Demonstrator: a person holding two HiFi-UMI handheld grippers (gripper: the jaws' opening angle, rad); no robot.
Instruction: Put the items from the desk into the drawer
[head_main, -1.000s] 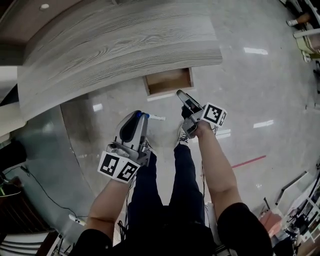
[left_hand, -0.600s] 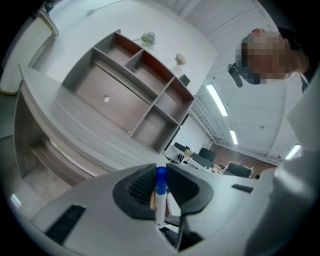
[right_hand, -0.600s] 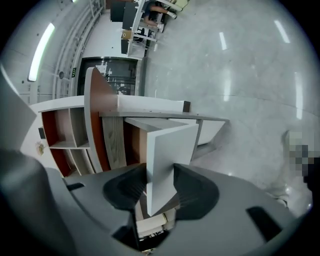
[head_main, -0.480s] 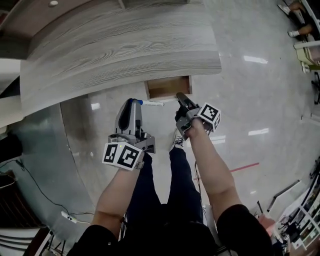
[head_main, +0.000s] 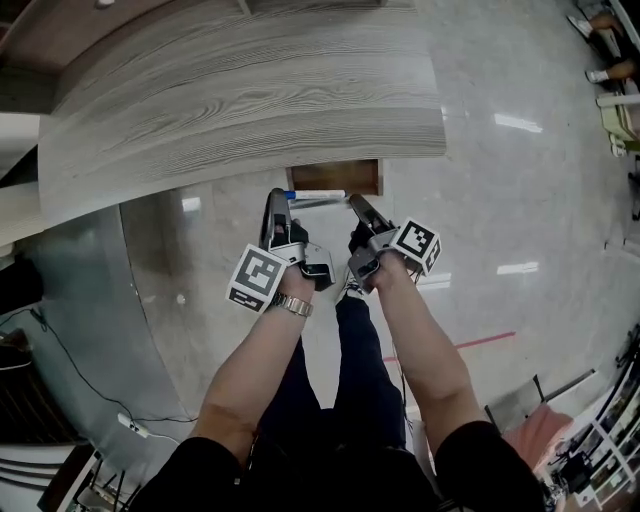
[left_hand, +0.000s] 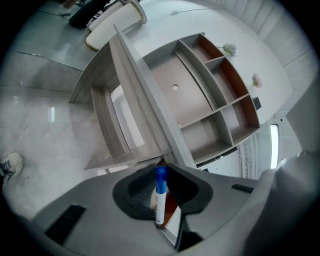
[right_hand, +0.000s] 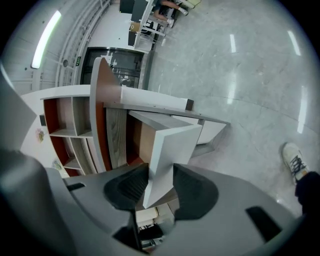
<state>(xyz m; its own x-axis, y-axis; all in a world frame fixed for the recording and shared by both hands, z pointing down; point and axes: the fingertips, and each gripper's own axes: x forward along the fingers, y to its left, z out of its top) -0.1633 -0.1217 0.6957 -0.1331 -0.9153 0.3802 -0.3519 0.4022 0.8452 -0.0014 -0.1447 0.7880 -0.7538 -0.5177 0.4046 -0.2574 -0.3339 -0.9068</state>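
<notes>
Left tool (left_hand: 162, 172) gripping blue-capped marker (left_hand: 160, 202) — cap outward, grey desk (left_hand: 150, 107) beyond; shelves (left_hand: 220, 87) behind

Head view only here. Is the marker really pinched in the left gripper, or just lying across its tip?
Observer: Pinched. The left gripper view shows the marker clamped upright between the jaws of the left gripper, blue cap pointing away from the hand.
Operator: And the right one?
Observer: The right gripper view shows the white drawer front between the jaws of the right gripper, which have just been closing onto it.
</notes>
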